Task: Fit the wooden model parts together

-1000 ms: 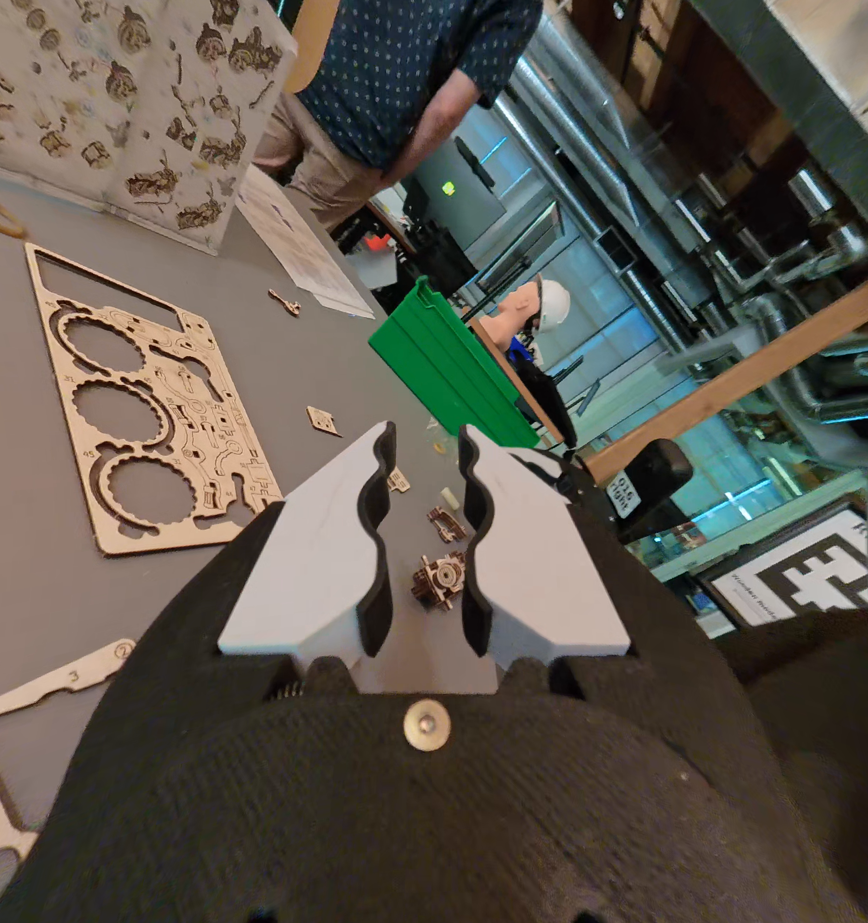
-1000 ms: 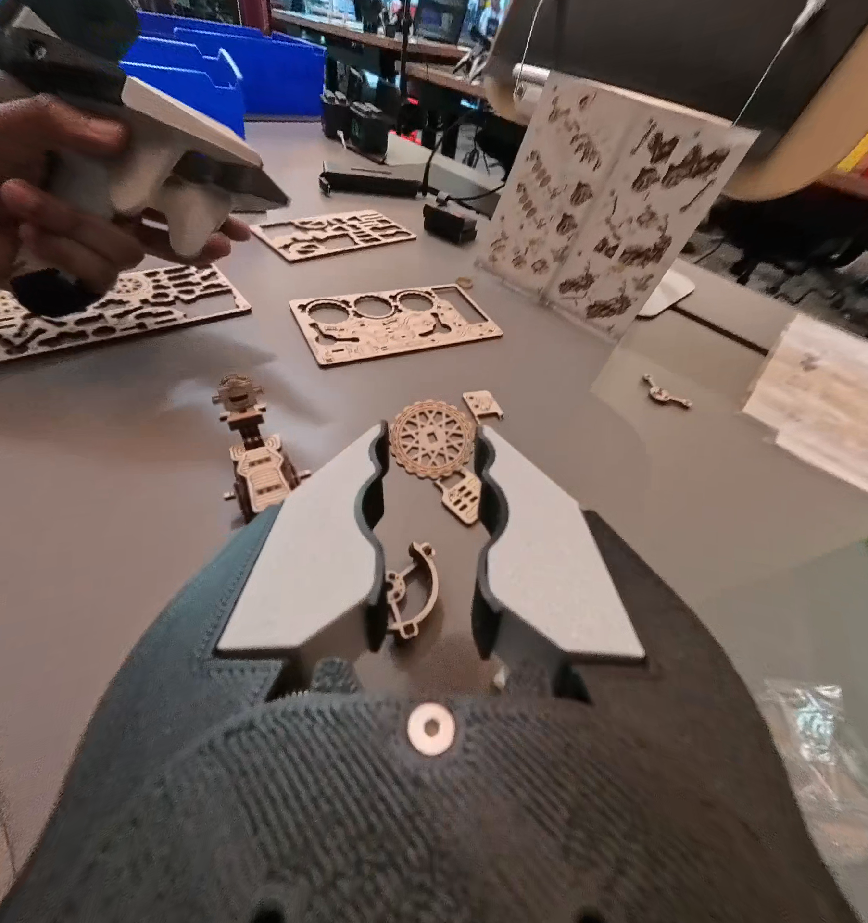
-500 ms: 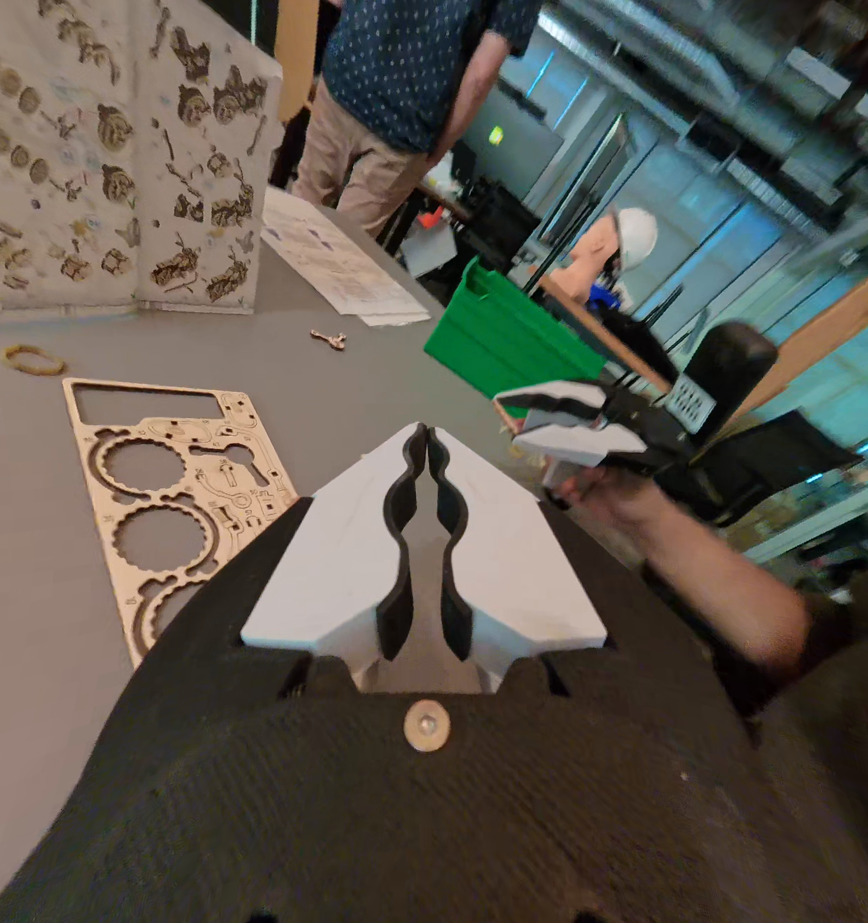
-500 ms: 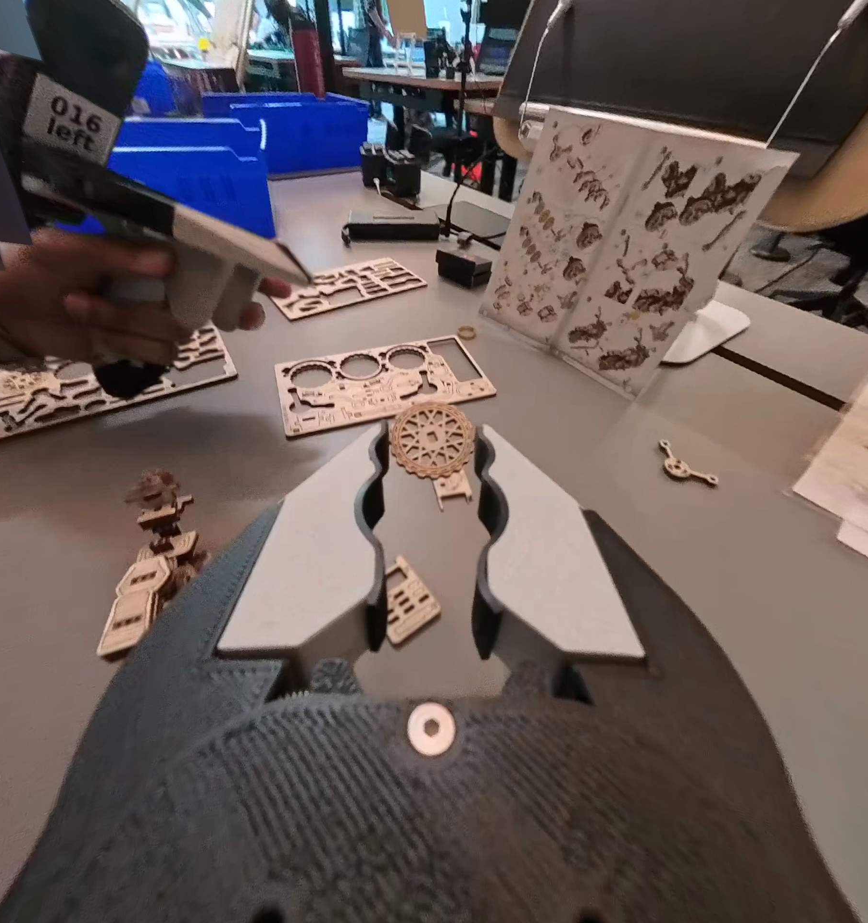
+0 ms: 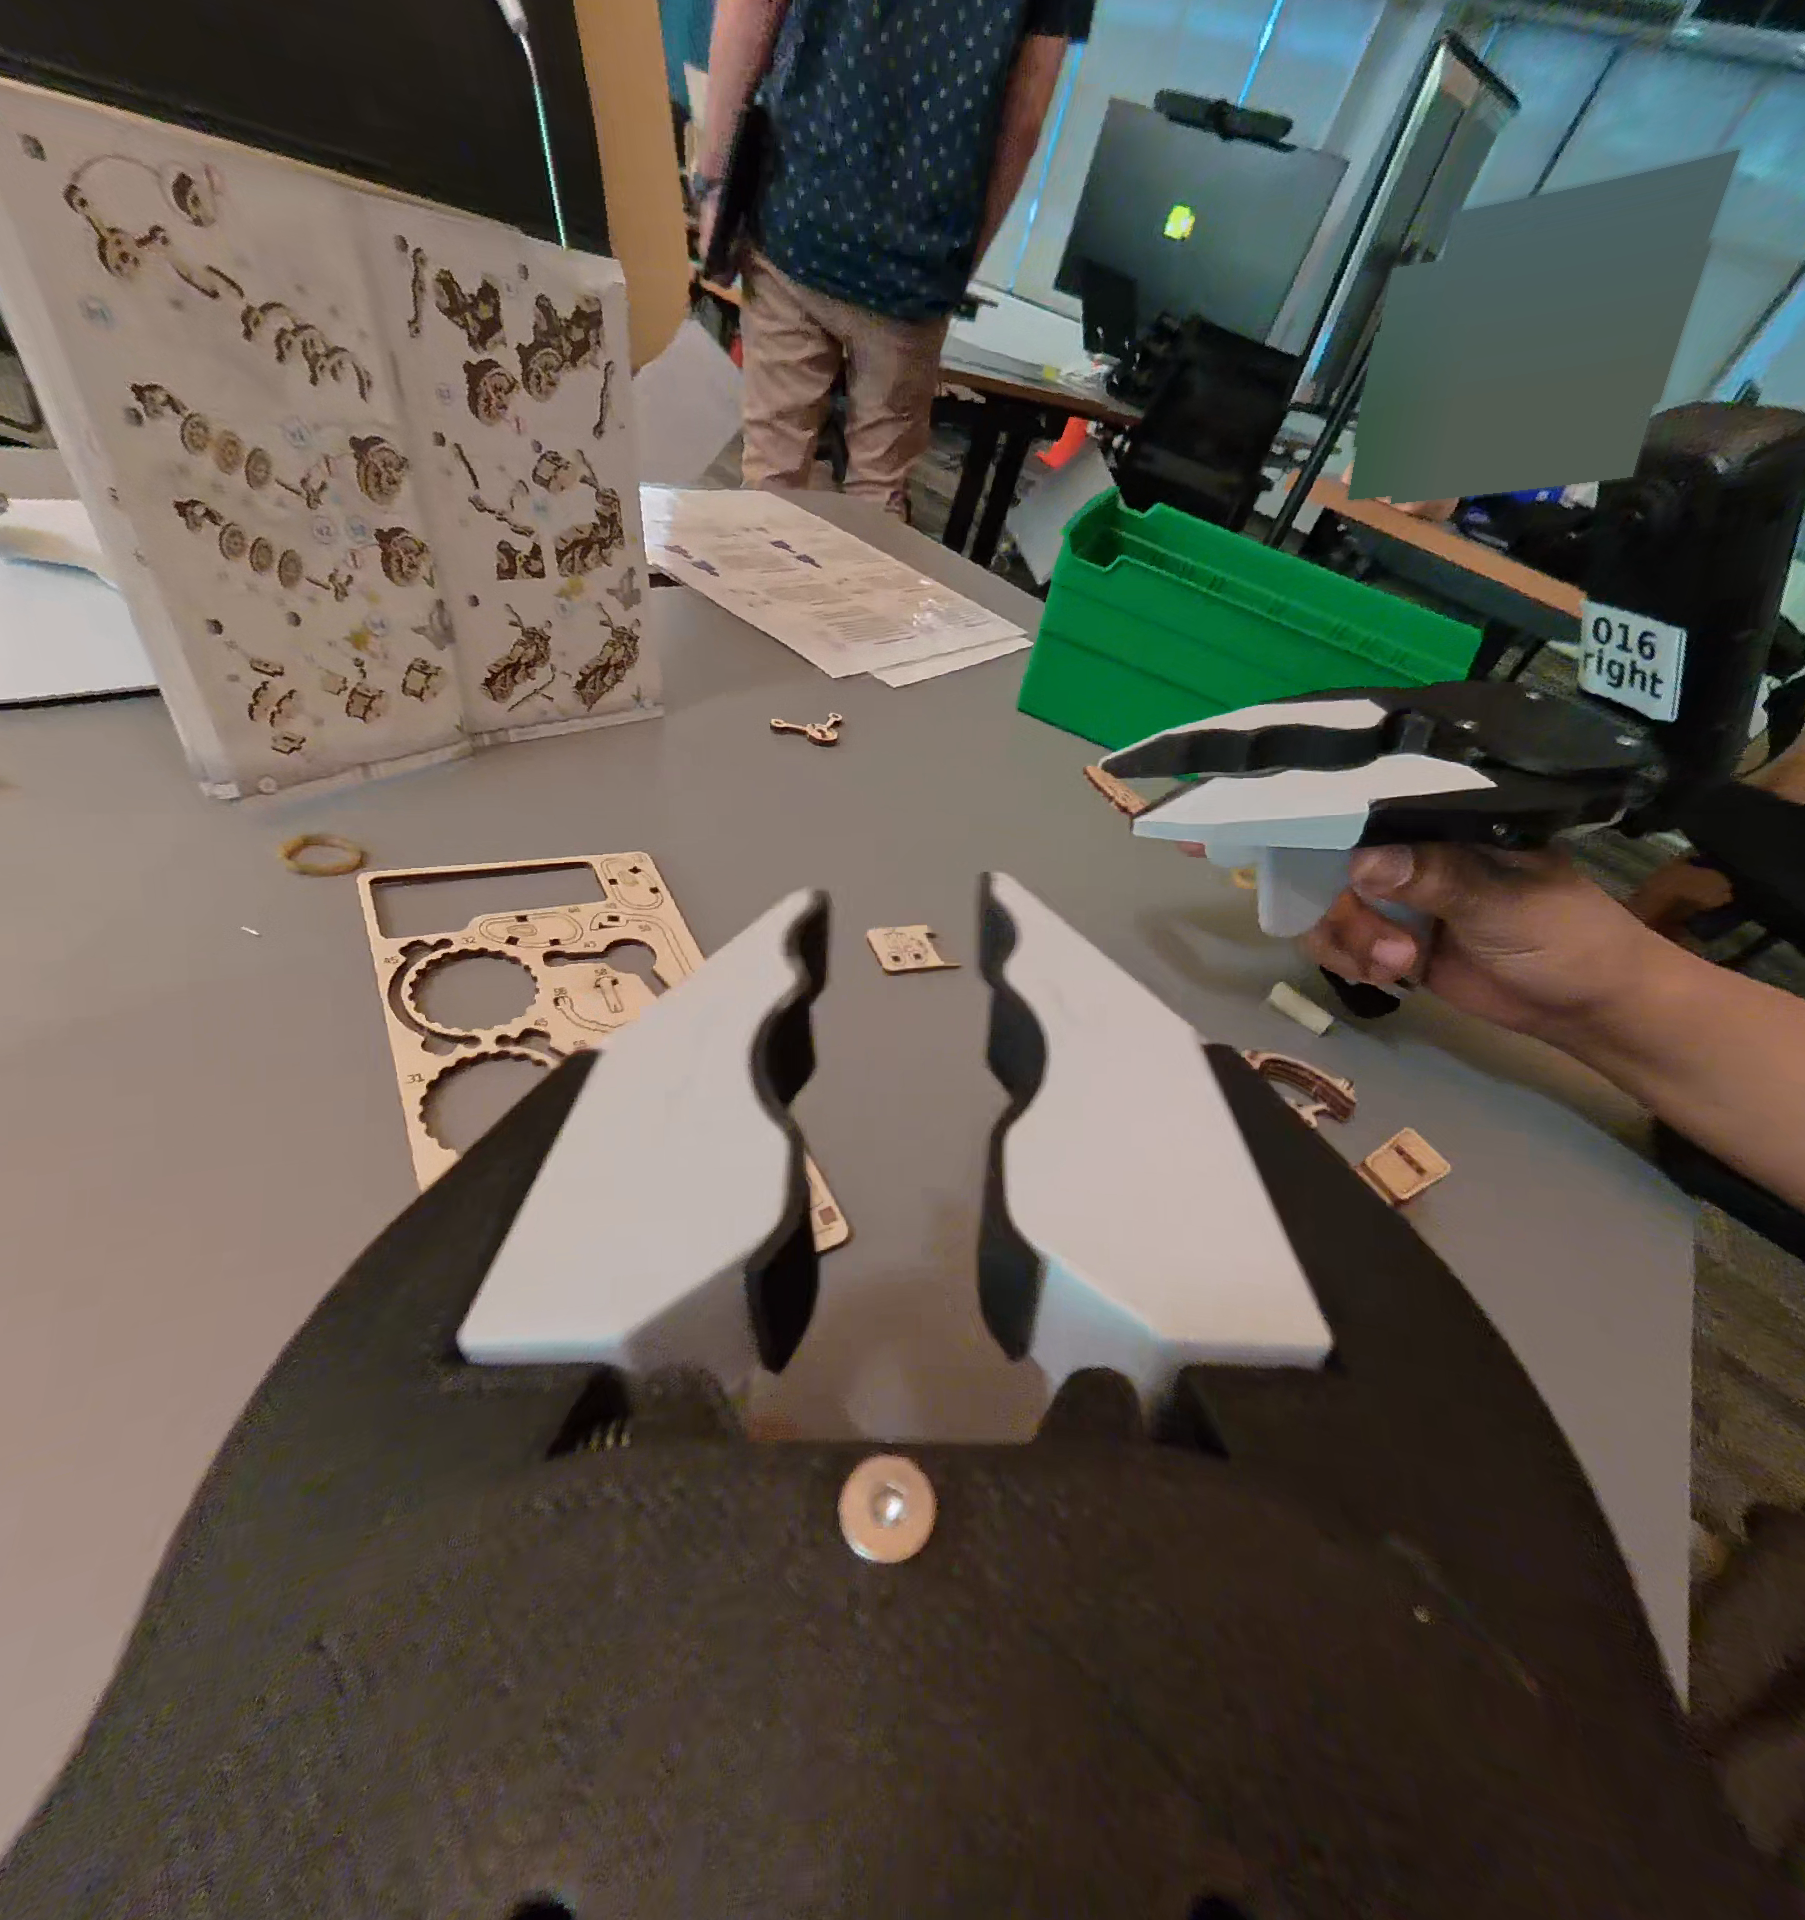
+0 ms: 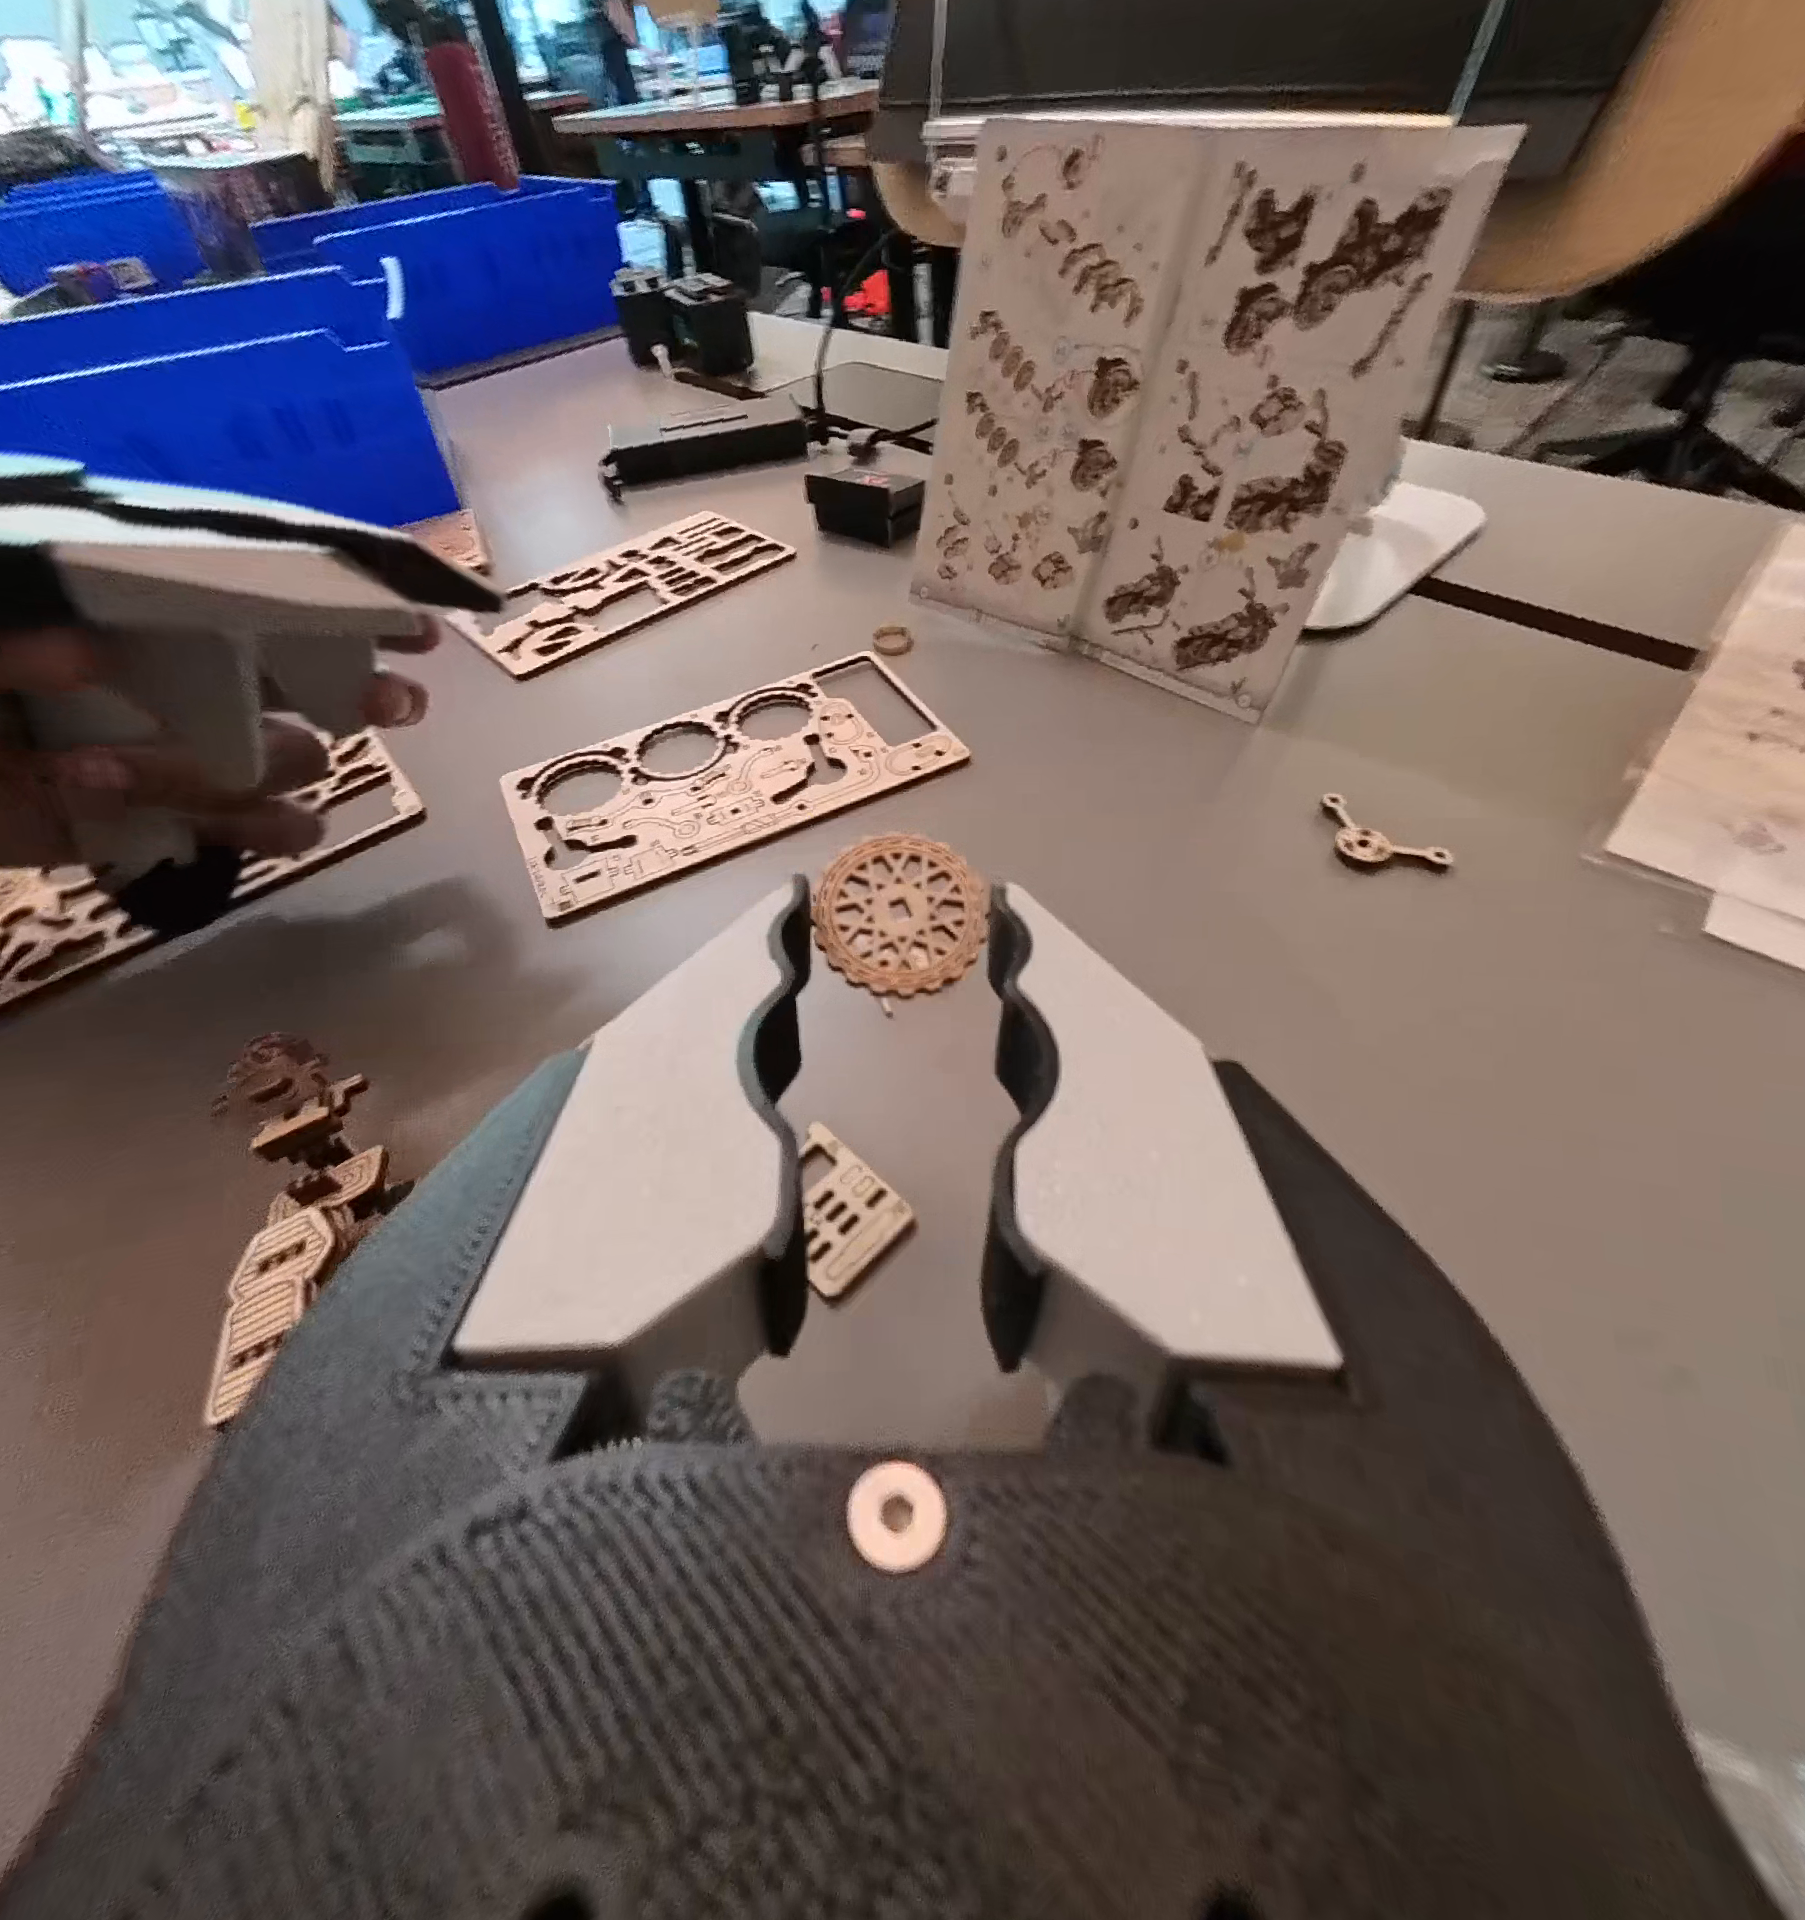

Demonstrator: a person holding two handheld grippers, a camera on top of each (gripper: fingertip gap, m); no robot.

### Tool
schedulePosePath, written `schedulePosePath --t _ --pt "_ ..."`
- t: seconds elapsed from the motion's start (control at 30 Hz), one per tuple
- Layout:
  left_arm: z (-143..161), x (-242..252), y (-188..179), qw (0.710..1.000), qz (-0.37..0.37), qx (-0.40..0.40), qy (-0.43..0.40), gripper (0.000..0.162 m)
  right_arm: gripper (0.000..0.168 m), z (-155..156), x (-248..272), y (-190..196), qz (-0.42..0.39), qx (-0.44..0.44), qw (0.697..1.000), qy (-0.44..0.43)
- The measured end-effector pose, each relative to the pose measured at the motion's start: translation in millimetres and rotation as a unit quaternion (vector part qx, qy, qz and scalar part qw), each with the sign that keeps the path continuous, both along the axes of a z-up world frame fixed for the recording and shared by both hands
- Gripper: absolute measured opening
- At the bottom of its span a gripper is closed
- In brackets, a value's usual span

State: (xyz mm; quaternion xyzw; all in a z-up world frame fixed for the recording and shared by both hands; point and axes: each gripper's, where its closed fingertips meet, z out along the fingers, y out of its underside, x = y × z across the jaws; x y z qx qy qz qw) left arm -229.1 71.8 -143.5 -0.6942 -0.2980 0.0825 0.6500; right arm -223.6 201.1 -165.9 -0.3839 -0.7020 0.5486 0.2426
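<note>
- Gripping a spoked wooden gear wheel by its rim, the right gripper holds the disc clear of the grey table; its tongs are clamped on the wheel's opposite edges, which probably leaves the centre hole free for fitting.
- Seen from the left wrist camera, the wheel pokes out edge-on past the tips, with the person's right hand wrapped round the handle.
- The left gripper hovers over the table with its tongs apart and nothing between them, seemingly ready to fetch a mate for the wheel.
- A small square wooden part lies flat on the table just beyond its tips, the likeliest candidate.
- The partly built model lies on its side at the left, well apart from the wheel; a slotted plate rests beneath the right gripper.
- Punched-out wooden sheets lie behind, and a picture guide stands upright at the back, facing the builder for reference.
- Judging by the loose pieces, assembly is far from complete.
</note>
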Motion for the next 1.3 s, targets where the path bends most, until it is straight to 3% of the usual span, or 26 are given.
schedulePosePath --t 0.17,0.3,0.4,0.6,0.83,1.3 --pt "-3.2 4.8 10.8 1.0 -0.003 -0.009 -0.008 0.052 0.033 -2.5 5.0 22.0 -0.06 0.02 0.998 -0.001" --pt "2.6 -6.6 13.4 0.999 0.024 -0.01 0.027 0.047 0.033 -8.9 15.1 37.3 -0.093 0.064 0.994 0.007" --pt "0.5 -25.4 -1.4 0.997 0.069 -0.022 0.032 0.0 0.033 -2.0 21.1 46.8 -0.111 0.064 0.992 0.023" --pt "-3.7 -48.7 -22.1 0.991 0.097 0.057 -0.079 0.0 0.033 7.9 22.3 65.4 -0.121 0.009 0.992 0.023" --pt "4.6 -39.9 -19.7 0.996 0.079 0.044 -0.019 0.0 0.033 5.6 17.8 61.1 -0.098 -0.02 0.995 0.012" --pt "-14.3 -11.9 11.4 1.0 -0.003 -0.003 -0.027 0.0 0.033 -3.5 32.7 16.9 0.004 0.009 1.0 0.006"
